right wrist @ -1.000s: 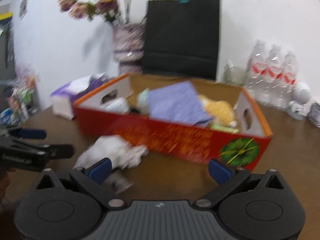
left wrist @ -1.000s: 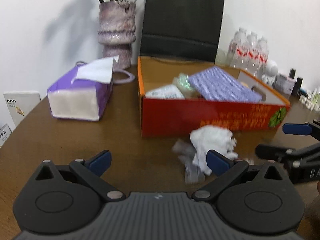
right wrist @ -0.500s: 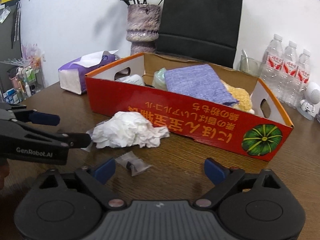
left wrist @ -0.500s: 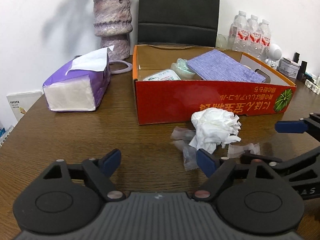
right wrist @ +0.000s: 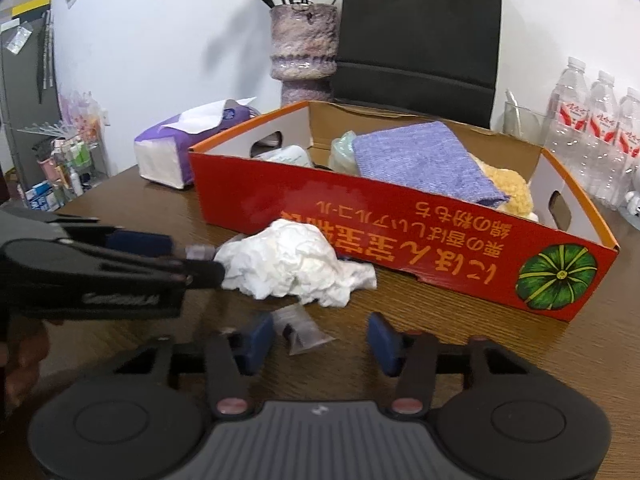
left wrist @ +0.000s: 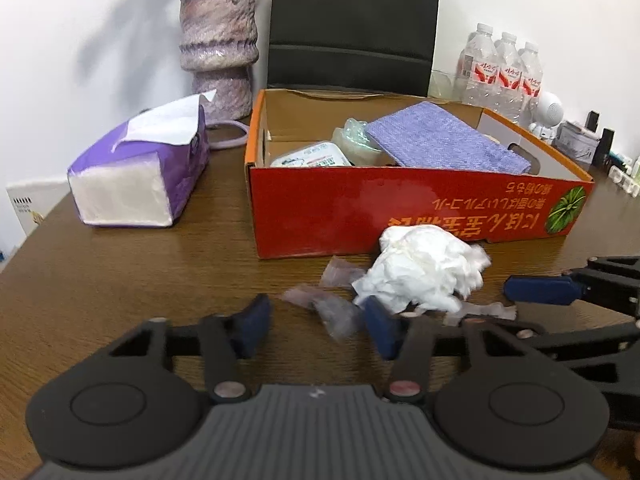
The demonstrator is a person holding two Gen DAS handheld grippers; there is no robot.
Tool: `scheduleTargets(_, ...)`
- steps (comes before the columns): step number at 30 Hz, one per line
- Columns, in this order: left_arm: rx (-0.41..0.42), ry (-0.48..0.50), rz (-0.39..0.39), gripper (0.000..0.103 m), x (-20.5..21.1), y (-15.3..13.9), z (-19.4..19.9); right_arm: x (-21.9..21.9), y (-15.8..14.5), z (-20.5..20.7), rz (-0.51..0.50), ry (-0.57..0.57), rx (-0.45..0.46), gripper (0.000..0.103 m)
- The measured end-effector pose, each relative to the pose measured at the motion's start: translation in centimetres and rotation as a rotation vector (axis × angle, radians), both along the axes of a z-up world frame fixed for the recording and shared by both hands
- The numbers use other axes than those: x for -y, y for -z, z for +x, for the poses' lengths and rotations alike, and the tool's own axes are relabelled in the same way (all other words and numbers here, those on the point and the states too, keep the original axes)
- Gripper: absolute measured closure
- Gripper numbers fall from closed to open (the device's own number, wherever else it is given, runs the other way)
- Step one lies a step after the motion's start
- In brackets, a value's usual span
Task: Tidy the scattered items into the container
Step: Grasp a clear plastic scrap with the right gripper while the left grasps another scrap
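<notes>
Risk, lower left of centre: left gripper [left wrist: 316, 326] straddles thin clear wrappers [left wrist: 336, 314]; closing may pinch nothing or drag the crumpled tissue [left wrist: 424, 274] beside them. It looks spread, empty, though blurred. Right gripper [right wrist: 318, 338] agape over one wrapper [right wrist: 300, 328] on the bench [left wrist: 120, 280], unclenched; red box [right wrist: 400, 236] just behind.

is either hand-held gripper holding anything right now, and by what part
Nothing is held. The left hand-held gripper and right hand-held gripper are both open above the table, near small plastic wrappers and the crumpled tissue.

A lived-in home: vase [right wrist: 304, 46] of dried flowers, tissue box [left wrist: 140, 168] (wooden table [left wrist: 120, 280])
</notes>
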State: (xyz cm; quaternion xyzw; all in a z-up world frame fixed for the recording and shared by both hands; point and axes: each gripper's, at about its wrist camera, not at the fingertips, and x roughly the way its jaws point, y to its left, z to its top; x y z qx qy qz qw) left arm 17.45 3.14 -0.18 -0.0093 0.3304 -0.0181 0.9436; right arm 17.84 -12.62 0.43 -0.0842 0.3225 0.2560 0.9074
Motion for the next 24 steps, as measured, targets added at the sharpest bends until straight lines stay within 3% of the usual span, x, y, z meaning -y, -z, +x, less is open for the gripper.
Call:
scheduleTargets(4,0.004,-0.005,-0.012,0.089,-0.7,0.0,-0.2,0.3,-0.1,-0.2,0.009,-0.001,-0.003,0.080)
scheduleTargets(6,0.005,-0.011,-0.019,0.097,-1.1,0.0,-0.4,0.4,-0.1,-0.4,0.012,0.006,-0.004,0.081)
scheduleTargets(17,0.014,-0.032,-0.044,0.097,-2.2,-0.1,-1.8,1.6,-0.4,-1.6,0.029,0.056,0.001,0.081)
scheduleTargets(19,0.013,-0.036,-0.041,0.090,-2.1,-0.1,-1.9,1.9,-0.4,-1.8,0.032,0.063,0.002,0.081)
scheduleTargets(21,0.015,-0.038,-0.035,0.057,-2.0,-0.1,-1.8,2.1,-0.4,-1.9,0.034,0.072,0.001,0.081)
scheduleTargets(24,0.032,-0.047,-0.017,0.046,-1.8,-0.4,-1.4,2.4,-0.6,-1.8,0.039,0.090,0.004,0.081)
